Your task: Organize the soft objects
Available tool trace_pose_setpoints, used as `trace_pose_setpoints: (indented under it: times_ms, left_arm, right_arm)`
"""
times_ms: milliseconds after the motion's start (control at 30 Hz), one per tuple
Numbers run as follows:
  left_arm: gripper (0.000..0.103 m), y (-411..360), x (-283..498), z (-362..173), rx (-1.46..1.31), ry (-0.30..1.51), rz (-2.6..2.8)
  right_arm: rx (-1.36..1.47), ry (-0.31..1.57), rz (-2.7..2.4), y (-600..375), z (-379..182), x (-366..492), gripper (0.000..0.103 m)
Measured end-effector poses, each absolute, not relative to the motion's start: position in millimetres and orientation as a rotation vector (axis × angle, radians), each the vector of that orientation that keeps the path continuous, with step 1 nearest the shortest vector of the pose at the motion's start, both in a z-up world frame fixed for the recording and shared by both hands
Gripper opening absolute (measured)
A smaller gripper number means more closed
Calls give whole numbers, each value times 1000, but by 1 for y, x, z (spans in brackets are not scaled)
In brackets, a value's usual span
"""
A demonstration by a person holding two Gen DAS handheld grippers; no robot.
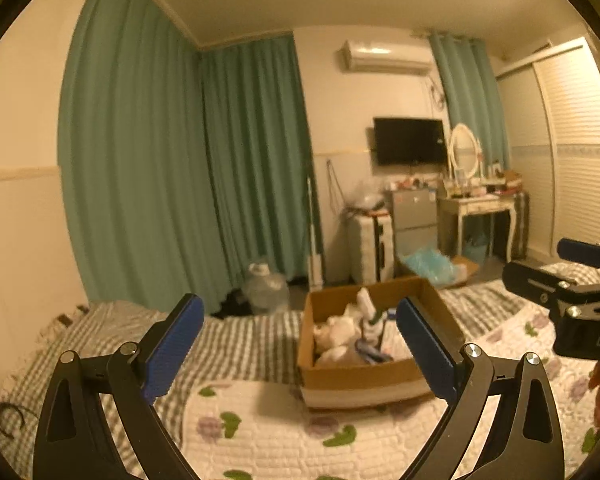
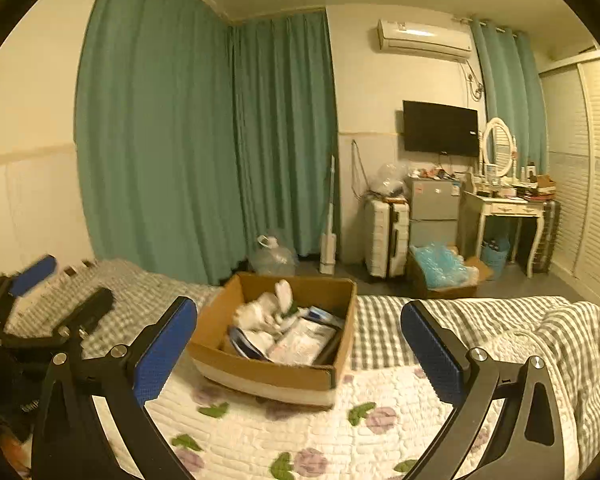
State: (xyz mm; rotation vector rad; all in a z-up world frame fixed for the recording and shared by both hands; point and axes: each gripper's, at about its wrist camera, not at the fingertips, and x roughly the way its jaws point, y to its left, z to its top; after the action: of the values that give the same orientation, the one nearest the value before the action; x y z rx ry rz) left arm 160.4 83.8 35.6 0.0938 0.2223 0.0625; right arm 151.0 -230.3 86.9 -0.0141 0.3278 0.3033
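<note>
Both grippers spread wide, empty: left gripper (image 1: 296, 346), right gripper (image 2: 298, 354). Quilted bedspread (image 2: 300, 432) underneath. Cardboard box (image 2: 260, 376) straight ahead between them, white plush (image 2: 266, 310) and packets inside; neither arm clearly nearer.

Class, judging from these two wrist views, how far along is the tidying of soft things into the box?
Done: a white plush toy and flat packets already lie in the open brown cardboard box on the flowered quilt. In hand: nothing; the left gripper and right gripper are both open and empty. Left: no loose soft items are visible on the bed.
</note>
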Motion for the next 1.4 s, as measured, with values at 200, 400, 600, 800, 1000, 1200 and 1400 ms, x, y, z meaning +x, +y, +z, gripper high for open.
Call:
trace_pose_setpoints:
  times_ms: [200,400,600,800,1000,1200,1400]
  left_arm:
    - [99,89,152,34,83,234,101]
    - [99,95,149,36,61,231,90]
    - [99,90,155,30,70,246,79]
    - [99,90,157,28,66,258,67]
    - [99,91,158,27,57,267,59]
    - [99,85,155,25,80,257,70]
    - [99,85,155,23,74,261,68]
  right_arm:
    - [-14,375,310,-225,69,156,102]
    - [18,398,314,-228,64,158,102]
    - [18,391,314,-227,67,153,102]
    - [21,396,305,-228,69,152,102]
    - [22,397,298,-230,69,152,102]
    - [15,402,288,-231,69,152,102]
    - [13,409,285,-229,68,152,102]
